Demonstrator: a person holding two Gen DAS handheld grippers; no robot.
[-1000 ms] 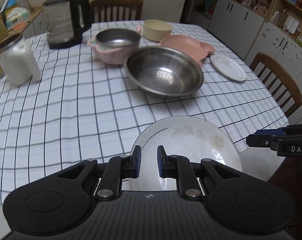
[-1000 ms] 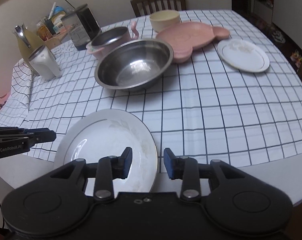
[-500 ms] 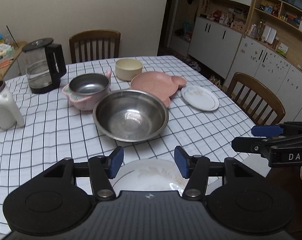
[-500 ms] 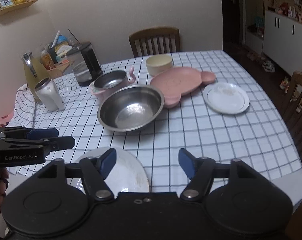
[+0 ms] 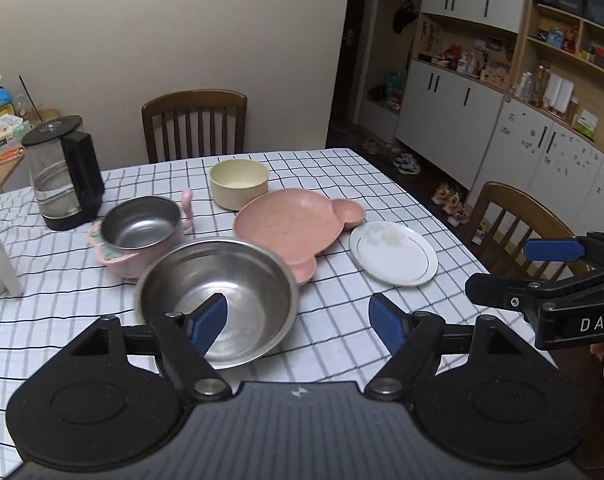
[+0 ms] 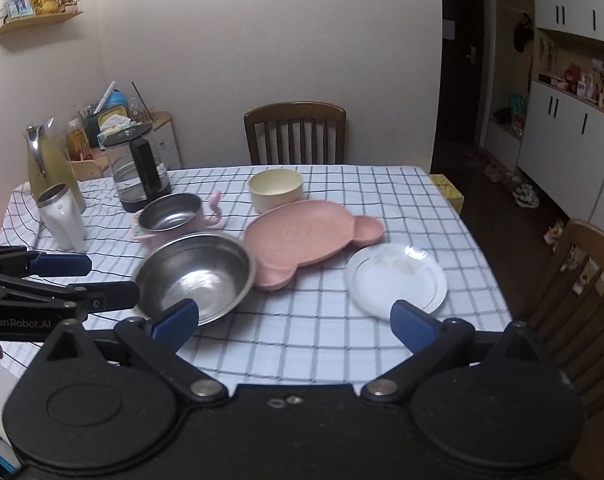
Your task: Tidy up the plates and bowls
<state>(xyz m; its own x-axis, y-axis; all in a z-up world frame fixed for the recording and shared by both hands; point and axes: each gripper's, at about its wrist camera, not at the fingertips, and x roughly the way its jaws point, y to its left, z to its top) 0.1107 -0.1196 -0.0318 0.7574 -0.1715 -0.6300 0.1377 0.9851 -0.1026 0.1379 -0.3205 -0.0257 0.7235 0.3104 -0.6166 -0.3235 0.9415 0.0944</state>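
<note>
the left gripper (image 5: pixel 298 318) sits low in the left wrist frame, its jaws opening wide with nothing between them; behind the left blue pad (image 5: pixel 208 322) lies the steel bowl (image 5: pixel 218 296), in the middle of the frame on the checked tablecloth (image 5: pixel 341 332). the right gripper (image 6: pixel 294 320) fills the bottom of the right wrist frame, its jaws also opening, spread wide and holding nothing. it also shows at the right edge of the left wrist frame, and the left gripper shows at the left edge of the right wrist frame.

above and left of the steel bowl, just beside it, stands a pink bowl (image 5: pixel 142 234) with a steel inner. to the right of the steel bowl, touching or overlapping its rim, lies the pink bear-shaped plate (image 5: pixel 294 228). a cream bowl (image 5: pixel 239 184) stands above that plate, near the far edge of the table. a small white plate (image 5: pixel 393 252) lies right of the pink plate, close to it but apart, toward the right side of the table.

a kettle (image 5: pixel 62 172) stands at the upper left of the table, and a white jug (image 6: pixel 62 216) is at the left. a chair (image 5: pixel 194 124) stands behind the table, another chair (image 5: pixel 517 220) at the right.
</note>
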